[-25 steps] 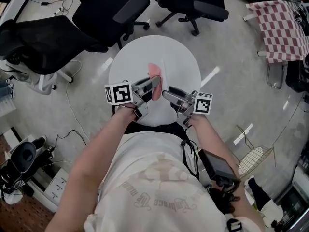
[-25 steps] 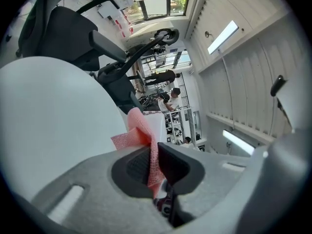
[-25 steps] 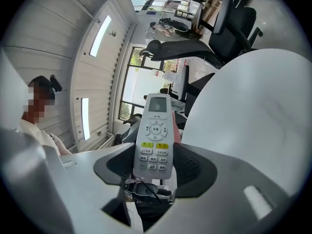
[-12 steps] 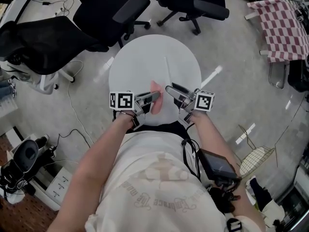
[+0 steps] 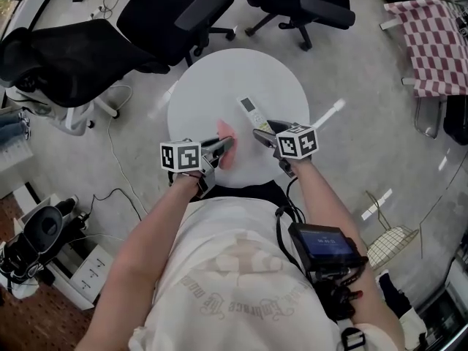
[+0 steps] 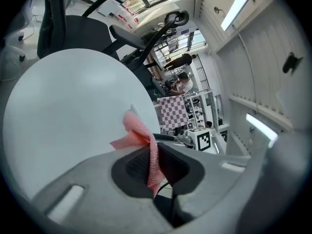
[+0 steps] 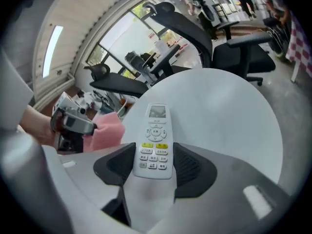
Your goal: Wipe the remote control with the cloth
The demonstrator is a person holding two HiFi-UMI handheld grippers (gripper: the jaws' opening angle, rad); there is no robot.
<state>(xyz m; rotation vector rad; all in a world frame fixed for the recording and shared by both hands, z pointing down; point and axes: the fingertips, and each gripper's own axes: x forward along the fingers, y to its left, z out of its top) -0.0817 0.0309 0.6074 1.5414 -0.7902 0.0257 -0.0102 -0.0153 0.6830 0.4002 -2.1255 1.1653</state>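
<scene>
Office, black swivel chairs (image 5: 164,17), round white table (image 5: 219,86), floor cables (image 5: 111,159)

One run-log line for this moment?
left hand-held gripper: shut on pink cloth | right hand-held gripper: shut on remote control | pink cloth apart from remote control

Black office chairs (image 5: 172,17) stand behind a round white table (image 5: 219,86) (checkered fabric (image 5: 435,46) beyond).

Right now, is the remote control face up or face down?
Face up: the remote control shows its buttons and screen, with the right gripper shut on its lower end.
</scene>
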